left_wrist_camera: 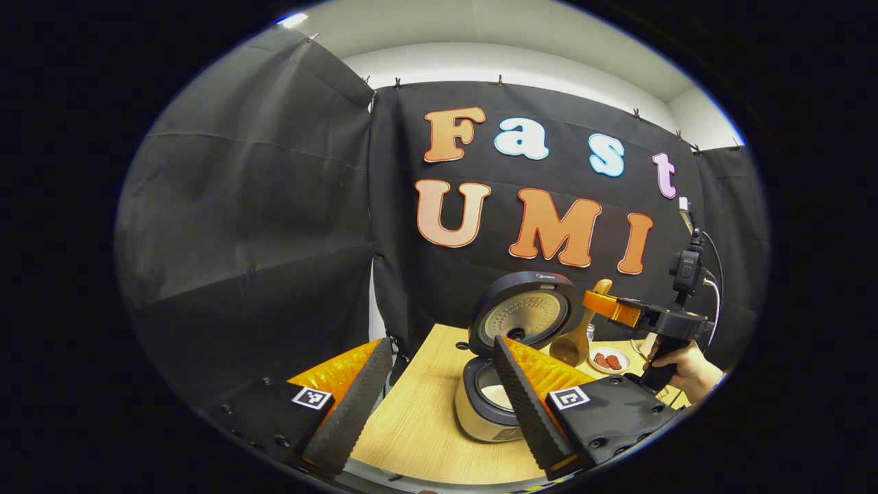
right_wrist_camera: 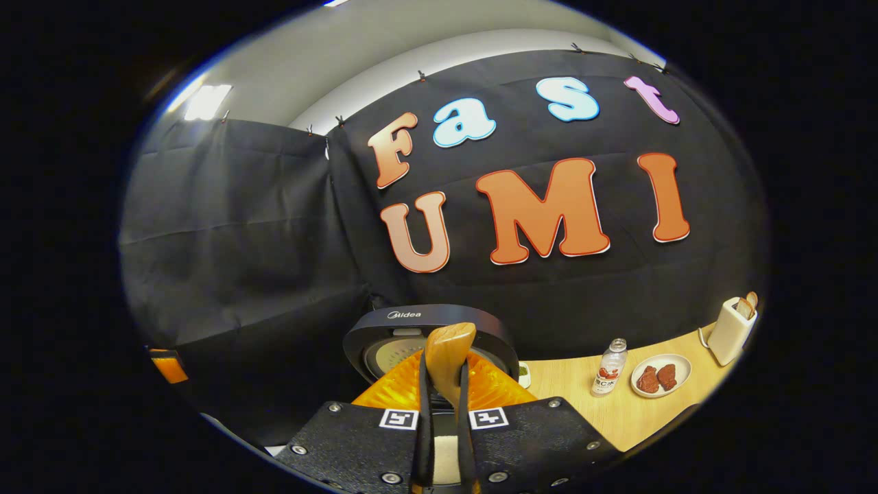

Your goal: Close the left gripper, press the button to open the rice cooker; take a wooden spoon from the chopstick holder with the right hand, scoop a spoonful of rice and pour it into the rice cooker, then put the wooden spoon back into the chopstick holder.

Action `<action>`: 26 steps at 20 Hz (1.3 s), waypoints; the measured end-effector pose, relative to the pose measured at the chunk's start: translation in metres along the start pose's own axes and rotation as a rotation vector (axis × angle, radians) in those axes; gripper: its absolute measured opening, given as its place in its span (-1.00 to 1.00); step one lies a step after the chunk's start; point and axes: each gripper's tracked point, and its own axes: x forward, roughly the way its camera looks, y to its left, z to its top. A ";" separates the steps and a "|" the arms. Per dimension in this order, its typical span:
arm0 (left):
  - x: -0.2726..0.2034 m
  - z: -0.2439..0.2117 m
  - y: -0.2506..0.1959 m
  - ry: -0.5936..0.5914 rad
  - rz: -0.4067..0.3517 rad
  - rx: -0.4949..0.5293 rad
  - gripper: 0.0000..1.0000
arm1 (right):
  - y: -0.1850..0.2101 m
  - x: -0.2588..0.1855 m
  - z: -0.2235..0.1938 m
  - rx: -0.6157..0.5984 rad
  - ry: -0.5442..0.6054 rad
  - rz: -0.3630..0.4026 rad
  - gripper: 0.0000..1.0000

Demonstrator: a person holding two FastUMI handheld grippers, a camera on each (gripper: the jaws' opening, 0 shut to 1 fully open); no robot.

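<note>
The rice cooker [left_wrist_camera: 480,418] stands on the wooden table [left_wrist_camera: 418,412] with its lid [left_wrist_camera: 525,312] raised, and white rice [left_wrist_camera: 495,395] shows inside the pot. My left gripper [left_wrist_camera: 441,344] is open in front of it, with nothing between its fingers. Beyond the cooker a hand [left_wrist_camera: 686,370] holds my right gripper [left_wrist_camera: 607,305], shut on the wooden spoon [left_wrist_camera: 569,346]; the bowl hangs down beside the lid. In the right gripper view the right gripper [right_wrist_camera: 444,374] clamps the spoon [right_wrist_camera: 449,346] in front of the lid [right_wrist_camera: 411,319]. The white chopstick holder [right_wrist_camera: 728,333] stands far right.
A small bottle [right_wrist_camera: 609,367] and a plate of red pieces [right_wrist_camera: 660,376] sit on the table [right_wrist_camera: 617,412] between the cooker and the holder. The same plate [left_wrist_camera: 609,360] lies behind the cooker in the left gripper view. Black cloth walls close the back and left.
</note>
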 end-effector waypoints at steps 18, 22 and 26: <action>-0.006 0.007 -0.005 -0.011 -0.001 -0.007 0.96 | -0.005 -0.019 0.009 -0.033 -0.019 0.022 -0.75; -0.005 0.013 -0.020 -0.031 -0.025 -0.025 0.96 | -0.037 -0.044 0.029 -0.035 -0.053 -0.026 -0.84; 0.000 0.016 -0.037 -0.038 -0.051 -0.005 0.96 | -0.084 -0.080 0.050 -0.020 -0.090 -0.103 -0.75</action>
